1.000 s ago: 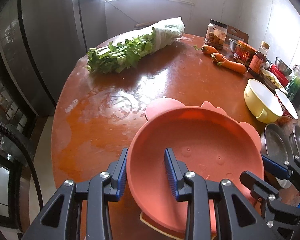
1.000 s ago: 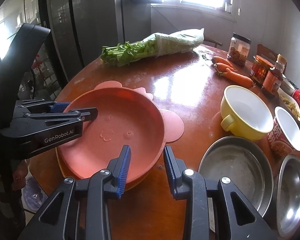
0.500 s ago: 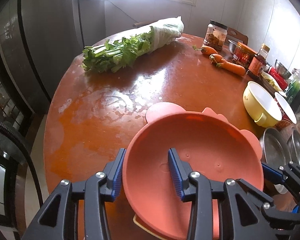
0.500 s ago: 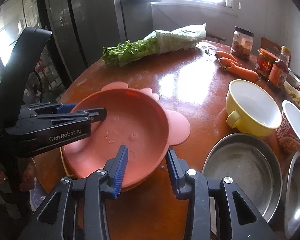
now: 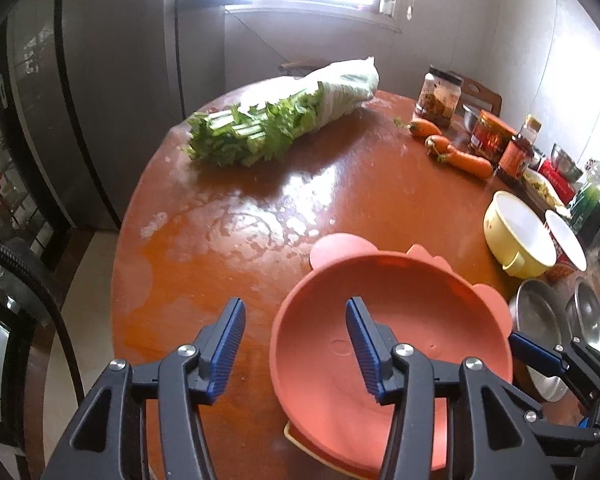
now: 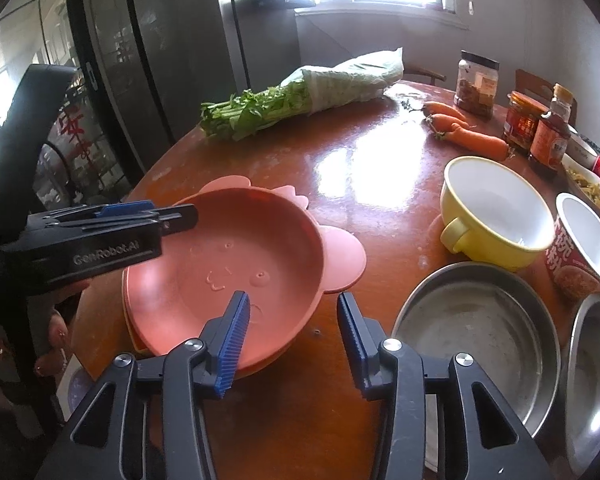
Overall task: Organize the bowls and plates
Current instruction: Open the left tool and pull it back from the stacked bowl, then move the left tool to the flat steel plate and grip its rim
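While both spread wide and gripping nothing, left claw [image 5: 296, 344] and right claw [image 6: 294, 340] flanking pink plate [image 6: 236, 268], stacked; yellow bowl [image 6: 496, 212], steel pans [image 6: 476, 328] unsorted.

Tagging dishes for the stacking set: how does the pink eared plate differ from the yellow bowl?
The pink eared plate is wide and shallow, with flat ear tabs on its rim; the yellow bowl is deeper, narrower, with one side handle. The plate is pink all over; the bowl is yellow outside, white inside. The plate sits on another dish, with the left gripper and right gripper open around its rim; the bowl stands on the table, untouched. Both are upright and empty.
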`<state>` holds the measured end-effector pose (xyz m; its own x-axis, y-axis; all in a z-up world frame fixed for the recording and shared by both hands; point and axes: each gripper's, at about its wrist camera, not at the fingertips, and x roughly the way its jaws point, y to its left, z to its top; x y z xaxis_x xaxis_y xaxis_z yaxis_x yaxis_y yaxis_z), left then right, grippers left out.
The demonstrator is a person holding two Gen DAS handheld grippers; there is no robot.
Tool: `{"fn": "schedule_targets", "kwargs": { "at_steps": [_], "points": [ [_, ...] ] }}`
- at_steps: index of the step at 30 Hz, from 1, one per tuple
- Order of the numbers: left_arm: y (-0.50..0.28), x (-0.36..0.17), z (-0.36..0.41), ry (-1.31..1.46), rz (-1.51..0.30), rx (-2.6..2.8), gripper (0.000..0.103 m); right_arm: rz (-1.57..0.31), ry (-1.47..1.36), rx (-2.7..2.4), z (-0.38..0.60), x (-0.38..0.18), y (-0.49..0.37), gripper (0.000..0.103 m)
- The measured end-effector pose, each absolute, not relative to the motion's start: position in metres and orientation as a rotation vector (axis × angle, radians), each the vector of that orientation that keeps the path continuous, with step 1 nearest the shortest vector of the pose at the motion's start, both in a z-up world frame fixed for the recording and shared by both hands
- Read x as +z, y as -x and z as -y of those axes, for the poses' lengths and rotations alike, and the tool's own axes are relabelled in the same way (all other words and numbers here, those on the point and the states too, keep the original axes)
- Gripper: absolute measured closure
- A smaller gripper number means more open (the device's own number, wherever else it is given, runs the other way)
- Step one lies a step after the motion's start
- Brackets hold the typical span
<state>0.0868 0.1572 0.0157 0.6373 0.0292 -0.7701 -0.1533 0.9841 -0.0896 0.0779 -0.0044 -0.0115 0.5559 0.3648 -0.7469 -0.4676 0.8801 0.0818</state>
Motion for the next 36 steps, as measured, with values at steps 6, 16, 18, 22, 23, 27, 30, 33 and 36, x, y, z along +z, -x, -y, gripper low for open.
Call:
{"fn": "schedule_targets", "kwargs": {
  "at_steps": [6, 16, 18, 22, 23, 27, 30, 33, 36],
  "points": [
    [-0.079, 0.028, -0.160, 0.168, -0.848, 0.117, 0.049, -0.818, 0.128, 0.489, 0.011, -0.003, -0.071, 0.053],
    [-0.065, 0.050, -0.136, 0.129, -0.801, 0.094, 0.045, -0.752, 0.097, 0.448, 0.034, 0.018, -0.055, 0.048],
    [-0.063, 0.054, -0.129, 0.119, -0.794, 0.081, 0.045, -0.737, 0.082, 0.439, 0.043, 0.022, -0.052, 0.048],
    [-0.058, 0.061, -0.112, 0.102, -0.776, 0.053, 0.042, -0.708, 0.057, 0.414, 0.059, 0.031, -0.044, 0.044],
    [-0.056, 0.063, -0.107, 0.095, -0.773, 0.047, 0.042, -0.703, 0.052, 0.409, 0.063, 0.033, -0.041, 0.044],
    [-0.053, 0.069, -0.091, 0.077, -0.762, 0.016, 0.041, -0.693, 0.010, 0.404, 0.080, 0.038, -0.035, 0.043],
    [-0.052, 0.072, -0.079, 0.070, -0.758, -0.010, 0.041, -0.676, -0.002, 0.382, 0.091, 0.042, -0.029, 0.042],
    [-0.051, 0.074, -0.067, 0.057, -0.752, -0.036, 0.041, -0.665, -0.007, 0.362, 0.101, 0.044, -0.024, 0.040],
    [-0.053, 0.075, -0.054, 0.042, -0.751, -0.065, 0.041, -0.668, -0.022, 0.341, 0.111, 0.044, -0.022, 0.040]
  ]
}}
